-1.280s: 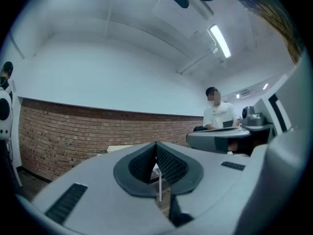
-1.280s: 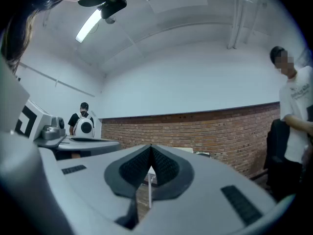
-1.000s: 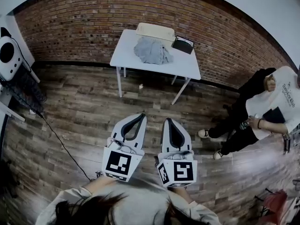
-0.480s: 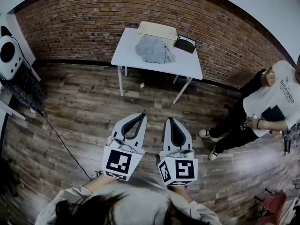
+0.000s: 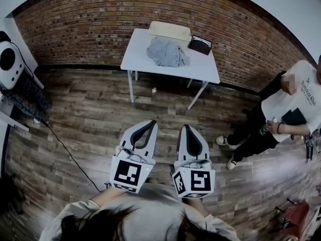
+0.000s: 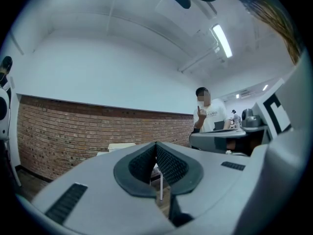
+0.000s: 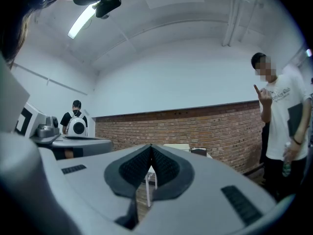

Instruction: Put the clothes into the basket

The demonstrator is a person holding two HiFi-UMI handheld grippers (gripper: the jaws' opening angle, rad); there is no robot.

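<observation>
— Only the bystander (image 5: 296,102), standing well off the right end of the table (image 5: 145,59), has shifted stance a little; both grippers are where they were.

— And the jaws?

— The left gripper (image 5: 150,122) and the right gripper (image 5: 184,127) are both fully closed with nothing held. Their ribbed dark pads meet inside pale moulded shells. They sit side by side over the plank floor (image 5: 90,114), well short of the table's near edge.

— Where are the clothes?

— A grey garment (image 5: 167,52) lies crumpled on the smooth white tabletop, soft and heaped. Its longer stretch runs roughly along the table's length, and it points no clear way. The basket (image 5: 170,32), a cream oblong, touches it from behind at the table's back edge, with its long side along the brick wall (image 5: 90,29). A dark flat box (image 5: 199,45) sits at the basket's right end.

— Do the gripper views add anything?

— Yes. The left gripper view sights a thin white table leg (image 6: 160,185) under its closed tips and shows the bystander upright. The right gripper view shows a second person (image 7: 77,122) far to the left of the table, whom the head view misses. Only the head view shows the garment.
</observation>
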